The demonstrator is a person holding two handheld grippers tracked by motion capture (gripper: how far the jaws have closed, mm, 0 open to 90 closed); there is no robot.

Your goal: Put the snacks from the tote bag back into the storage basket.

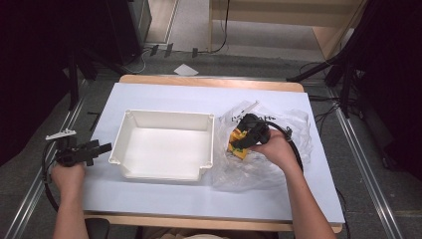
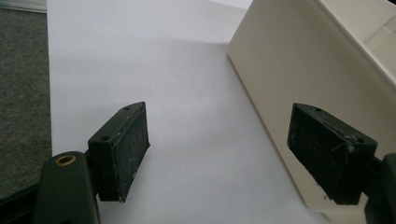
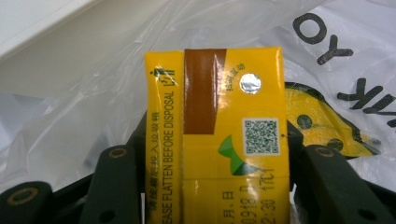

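Note:
A yellow drink carton with a brown stripe and a QR code lies in a clear plastic bag to the right of the white tray. My right gripper reaches into the bag, its black jaws pressing on both sides of the carton. My left gripper hovers low over the white tabletop beside the tray's left wall, jaws wide apart with nothing between them.
The white tray stands mid-table and its inside looks bare. A second yellow packet with dark spots lies behind the carton in the bag. Bare white tabletop runs along the near edge and the far side.

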